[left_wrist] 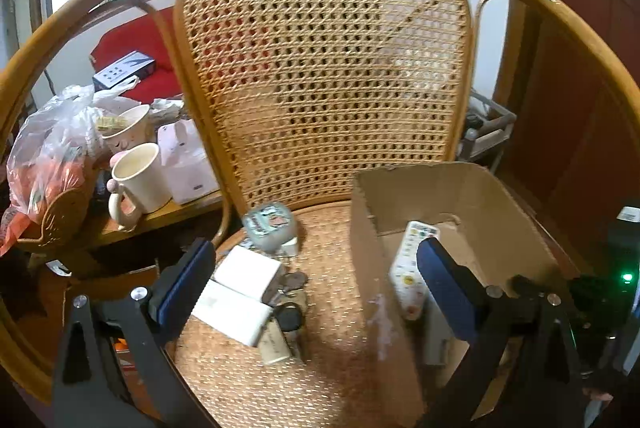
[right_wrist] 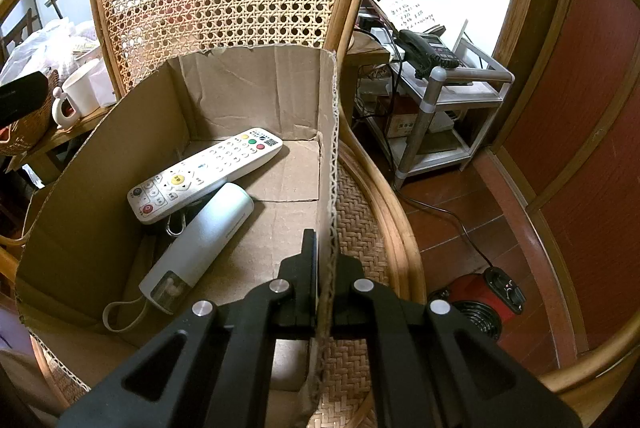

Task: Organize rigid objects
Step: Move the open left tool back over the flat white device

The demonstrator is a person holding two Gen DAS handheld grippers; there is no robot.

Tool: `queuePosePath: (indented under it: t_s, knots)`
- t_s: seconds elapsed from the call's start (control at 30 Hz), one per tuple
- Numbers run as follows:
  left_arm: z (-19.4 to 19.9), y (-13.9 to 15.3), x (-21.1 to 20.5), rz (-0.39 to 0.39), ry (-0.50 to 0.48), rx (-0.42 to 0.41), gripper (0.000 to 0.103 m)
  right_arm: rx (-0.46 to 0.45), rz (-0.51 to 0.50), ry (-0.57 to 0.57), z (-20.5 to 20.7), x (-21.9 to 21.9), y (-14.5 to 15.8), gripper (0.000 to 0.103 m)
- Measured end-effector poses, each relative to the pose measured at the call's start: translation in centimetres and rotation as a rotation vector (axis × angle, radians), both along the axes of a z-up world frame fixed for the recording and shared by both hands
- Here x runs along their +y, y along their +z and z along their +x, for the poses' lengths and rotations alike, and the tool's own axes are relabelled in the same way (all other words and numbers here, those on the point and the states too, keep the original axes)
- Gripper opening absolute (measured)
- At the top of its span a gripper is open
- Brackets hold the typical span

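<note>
Right wrist view shows the right gripper [right_wrist: 326, 268] pinching the right wall of the cardboard box [right_wrist: 100, 164], and a white remote [right_wrist: 204, 174] lies inside on a grey device [right_wrist: 200, 244]. Left wrist view shows the left gripper [left_wrist: 312, 268] spread wide above the cane chair [left_wrist: 340, 328], where two white blocks [left_wrist: 236, 292], keys [left_wrist: 288, 312] and a tape measure [left_wrist: 270, 226] lie beside the box.

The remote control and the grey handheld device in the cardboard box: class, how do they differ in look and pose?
The remote control is flat, white and covered in coloured buttons; the grey handheld device is rounded, plain and buttonless, with a cord loop. The remote's end rests on top of the device, which lies beneath. Both lie slanted in the cardboard box.
</note>
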State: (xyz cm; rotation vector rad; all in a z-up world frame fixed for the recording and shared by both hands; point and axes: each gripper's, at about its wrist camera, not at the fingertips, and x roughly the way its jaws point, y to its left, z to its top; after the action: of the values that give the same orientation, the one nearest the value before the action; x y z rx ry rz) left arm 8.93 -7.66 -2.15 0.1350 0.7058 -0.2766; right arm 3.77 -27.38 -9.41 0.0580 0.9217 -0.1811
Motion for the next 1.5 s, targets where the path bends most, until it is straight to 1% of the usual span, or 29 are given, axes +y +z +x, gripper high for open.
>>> queuePosePath:
  t_s: [0.07, 0.17, 0.3, 0.47, 0.5, 0.7, 0.73, 0.8, 0.9, 1.0, 1.1, 1.2, 1.3, 1.5]
  knots:
    - [0.7, -0.5, 0.5, 0.02, 0.004, 0.02, 0.1, 0.0, 0.0, 0.0, 0.1, 0.0, 0.0, 0.005]
    - [2.1, -1.9, 1.6, 0.069, 0.047, 0.058, 0.1, 0.0, 0.002, 0.0, 0.0, 0.0, 0.0, 0.005]
    - [3.5, -3.1, 3.2, 0.059, 0.071, 0.108, 0.1, 0.0, -0.001, -0.001, 0.0, 0.0, 0.0, 0.005]
    - [4.9, -4.3, 5.2, 0.045, 0.106, 0.151, 0.1, 0.0, -0.001, 0.0, 0.0, 0.0, 0.0, 0.005]
    - [5.4, -4.8, 5.7, 0.041, 0.116, 0.172, 0.1, 0.0, -0.001, 0.0, 0.0, 0.0, 0.0, 0.005]
    - [7.5, -7.8, 7.5, 0.072, 0.165, 0.251, 0.1, 0.0, 0.0, 0.0, 0.0, 0.0, 0.0, 0.005]
    - [7.9, -8.4, 8.0, 0.073, 0.176, 0.276, 0.1, 0.0, 0.0, -0.001, 0.0, 0.0, 0.0, 0.005]
    - [8.5, -9.2, 8.5, 0.078, 0.194, 0.294, 0.1, 0.0, 0.0, -0.001, 0.0, 0.0, 0.0, 0.005]
    - [9.2, -10.5, 8.8, 0.129, 0.222, 0.299, 0.1, 0.0, -0.001, 0.001, 0.0, 0.0, 0.0, 0.005]
    - [9.5, -11.1, 8.7, 0.165, 0.217, 0.308, 0.1, 0.0, -0.001, 0.001, 0.0, 0.0, 0.0, 0.005]
    - [9.8, -11.7, 8.5, 0.176, 0.202, 0.317, 0.1, 0.0, -0.001, 0.001, 0.0, 0.0, 0.0, 0.005]
    - [10.1, -11.8, 8.8, 0.151, 0.203, 0.324, 0.1, 0.0, -0.002, 0.001, 0.0, 0.0, 0.0, 0.005]
    - [10.4, -12.0, 9.4, 0.101, 0.208, 0.345, 0.1, 0.0, -0.001, 0.001, 0.0, 0.0, 0.0, 0.005]
    - [10.8, -12.7, 10.1, 0.018, 0.169, 0.429, 0.1, 0.0, -0.002, 0.001, 0.0, 0.0, 0.0, 0.005]
